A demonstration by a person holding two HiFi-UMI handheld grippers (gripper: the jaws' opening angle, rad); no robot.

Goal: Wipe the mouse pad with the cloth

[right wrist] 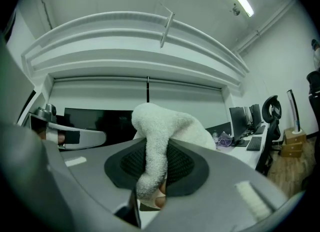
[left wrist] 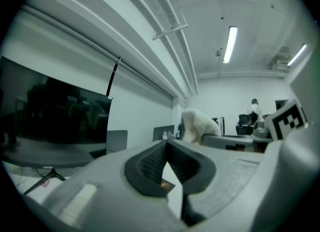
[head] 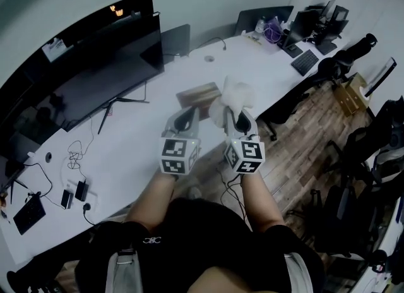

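A brown mouse pad (head: 197, 93) lies on the white table (head: 126, 153), just beyond both grippers. A fluffy white cloth (head: 232, 99) is bunched in my right gripper (head: 232, 120), which is held above the pad's right end. In the right gripper view the jaws are shut on the cloth (right wrist: 160, 136), which bulges up over the right gripper (right wrist: 155, 148). My left gripper (head: 185, 120) is held beside it, over the pad's near edge. In the left gripper view the left gripper (left wrist: 166, 145) is shut with nothing in it, and the cloth (left wrist: 197, 125) shows to its right.
A large curved monitor (head: 95, 77) stands at the table's back left. Cables and chargers (head: 76, 187) lie at the near left. A keyboard (head: 305, 62), a second screen (head: 303, 26) and office chairs (head: 344, 64) fill the far right. A person (left wrist: 255, 110) sits far off.
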